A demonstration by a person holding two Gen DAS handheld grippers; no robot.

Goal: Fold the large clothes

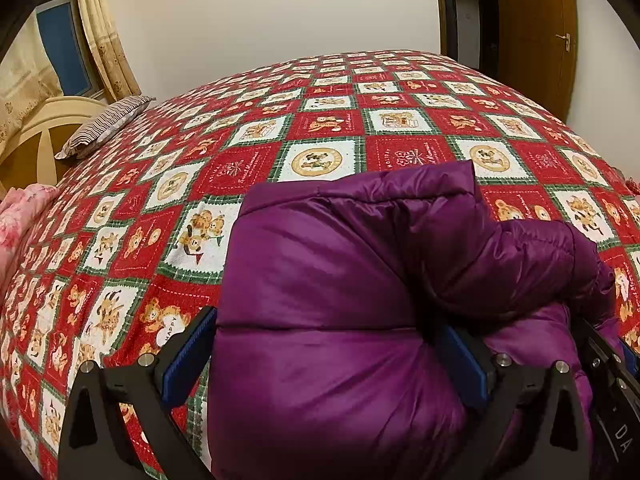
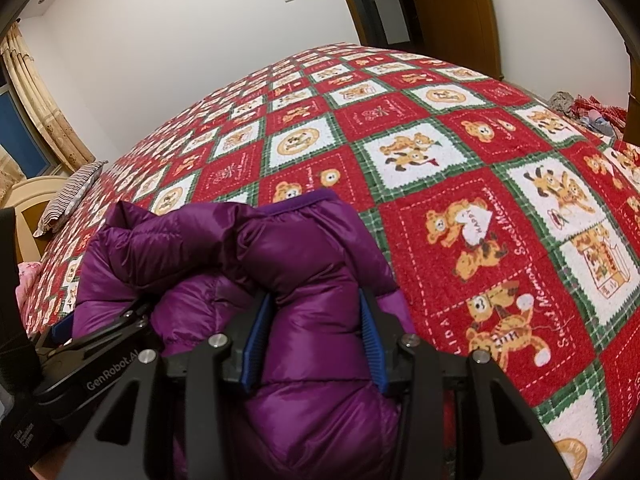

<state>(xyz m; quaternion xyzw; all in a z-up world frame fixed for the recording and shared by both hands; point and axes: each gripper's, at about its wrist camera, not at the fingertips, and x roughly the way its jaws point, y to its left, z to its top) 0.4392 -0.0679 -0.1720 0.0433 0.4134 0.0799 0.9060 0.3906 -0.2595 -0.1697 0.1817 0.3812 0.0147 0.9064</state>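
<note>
Glossy purple puffer jacket (image 1: 320, 280), quilted, bundled into a thick folded heap, one padded sleeve draped across its top, lying near the near edge of the bed

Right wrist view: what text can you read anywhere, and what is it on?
"GenRobot.AI": left gripper body.
"HAPPY": heart on the bedspread.
"Sweet Memories": bedspread's red squares, partly legible.
Small white label at lower left: too blurred.
Purple jacket: no text.
</note>
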